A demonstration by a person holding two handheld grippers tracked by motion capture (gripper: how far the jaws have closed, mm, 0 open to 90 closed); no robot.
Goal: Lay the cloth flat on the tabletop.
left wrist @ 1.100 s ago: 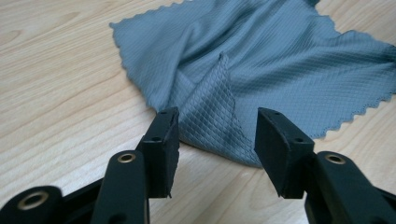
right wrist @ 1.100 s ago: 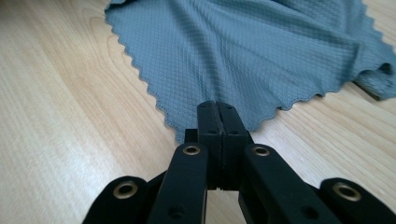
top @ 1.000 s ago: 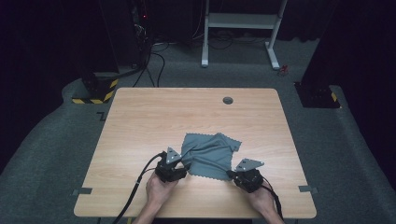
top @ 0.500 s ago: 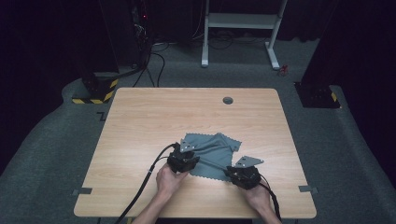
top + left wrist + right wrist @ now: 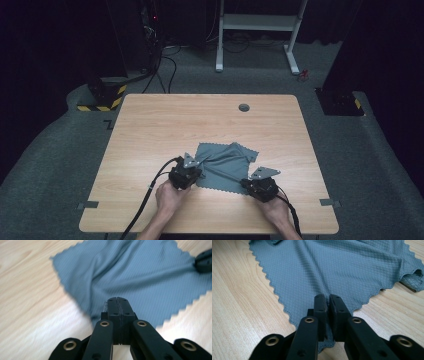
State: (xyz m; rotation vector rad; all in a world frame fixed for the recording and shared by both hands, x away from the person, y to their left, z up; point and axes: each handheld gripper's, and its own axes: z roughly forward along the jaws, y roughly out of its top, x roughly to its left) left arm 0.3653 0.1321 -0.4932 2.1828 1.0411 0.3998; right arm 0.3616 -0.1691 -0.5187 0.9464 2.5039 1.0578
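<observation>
A grey-blue cloth [image 5: 227,165] lies rumpled on the wooden table [image 5: 150,130], near its front edge. My left gripper [image 5: 198,172] sits at the cloth's near left corner. Seen in the left gripper view, my left gripper [image 5: 117,301] has just closed its jaws tight on the edge of the cloth [image 5: 140,272]. My right gripper [image 5: 244,186] is at the near right corner. In the right gripper view, my right gripper [image 5: 327,298] has just been closing, and the cloth [image 5: 337,267] is pinched in the thin gap between its jaws.
A round cable hole [image 5: 244,107] sits near the table's far edge. Behind the table stand a white desk frame [image 5: 260,22], a yellow-and-black striped base [image 5: 102,97] and a dark block [image 5: 340,102]. Cables trail from both grippers toward the front edge.
The left gripper pushed forward onto the cloth's left corner, then drew back slightly with its jaws closed. The right gripper stayed at the right corner.
</observation>
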